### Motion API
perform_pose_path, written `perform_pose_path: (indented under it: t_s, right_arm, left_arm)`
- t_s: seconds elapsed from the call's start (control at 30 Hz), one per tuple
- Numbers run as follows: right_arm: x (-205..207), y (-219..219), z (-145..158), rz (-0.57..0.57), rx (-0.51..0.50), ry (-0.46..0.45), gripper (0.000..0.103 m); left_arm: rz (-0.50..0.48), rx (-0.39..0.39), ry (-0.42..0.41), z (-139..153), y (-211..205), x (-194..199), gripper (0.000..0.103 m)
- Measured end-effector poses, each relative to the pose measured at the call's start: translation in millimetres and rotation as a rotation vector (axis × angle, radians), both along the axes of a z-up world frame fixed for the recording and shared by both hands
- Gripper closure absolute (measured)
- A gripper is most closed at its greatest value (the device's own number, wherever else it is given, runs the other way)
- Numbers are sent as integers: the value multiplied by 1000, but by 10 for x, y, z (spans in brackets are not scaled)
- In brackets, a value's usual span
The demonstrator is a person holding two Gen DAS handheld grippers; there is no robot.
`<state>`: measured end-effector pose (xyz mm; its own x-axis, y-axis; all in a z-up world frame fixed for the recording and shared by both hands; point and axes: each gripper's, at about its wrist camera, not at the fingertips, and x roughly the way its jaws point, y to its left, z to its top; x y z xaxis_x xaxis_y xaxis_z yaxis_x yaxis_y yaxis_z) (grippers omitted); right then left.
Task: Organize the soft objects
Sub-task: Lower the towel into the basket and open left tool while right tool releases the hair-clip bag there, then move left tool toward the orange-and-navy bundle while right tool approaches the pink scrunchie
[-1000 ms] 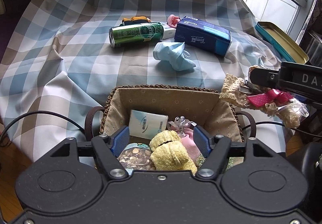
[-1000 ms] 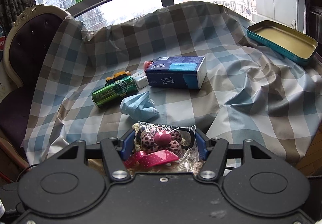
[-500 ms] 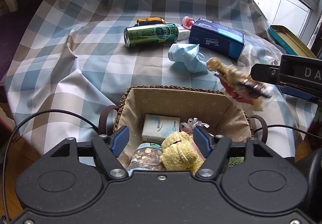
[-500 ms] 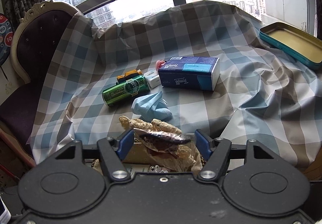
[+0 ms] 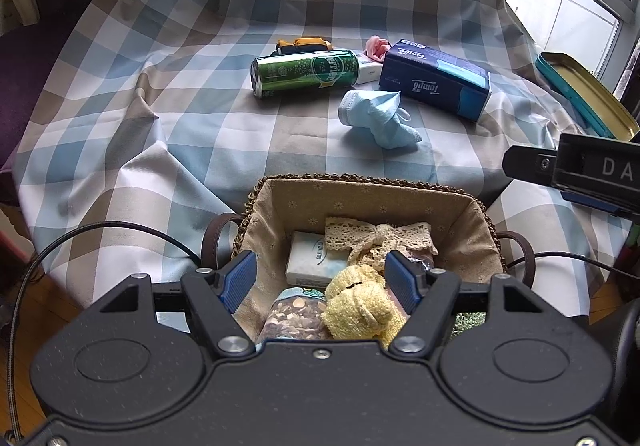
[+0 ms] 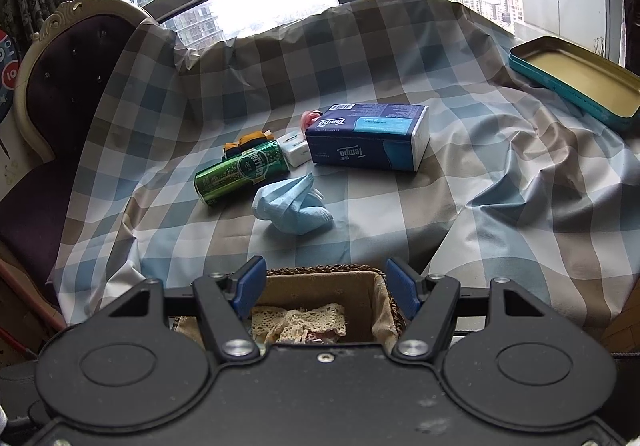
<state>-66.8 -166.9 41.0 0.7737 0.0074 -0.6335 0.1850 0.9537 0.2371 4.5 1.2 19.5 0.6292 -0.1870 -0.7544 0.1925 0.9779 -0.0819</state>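
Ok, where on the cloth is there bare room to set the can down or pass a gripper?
Bare cloth lies left of the green can, between the blue mask and the basket, and between the tissue pack and the teal tin in the right wrist view. It is crowded around the can, mask and pack, and inside the basket.

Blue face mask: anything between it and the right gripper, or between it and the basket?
Nothing visible. The right gripper is open over the basket, and only bare checked cloth lies between the basket rim and the face mask. The green can sits off to the left, not in line.
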Motion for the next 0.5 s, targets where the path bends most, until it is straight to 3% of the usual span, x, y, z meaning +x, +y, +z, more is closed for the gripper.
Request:
perform_pose_path:
  t_s: [0.5]
  right_arm:
    - [57,7,-90,4,-4,37,36]
  left_arm:
    - [2,1,0,-10,7,18,36]
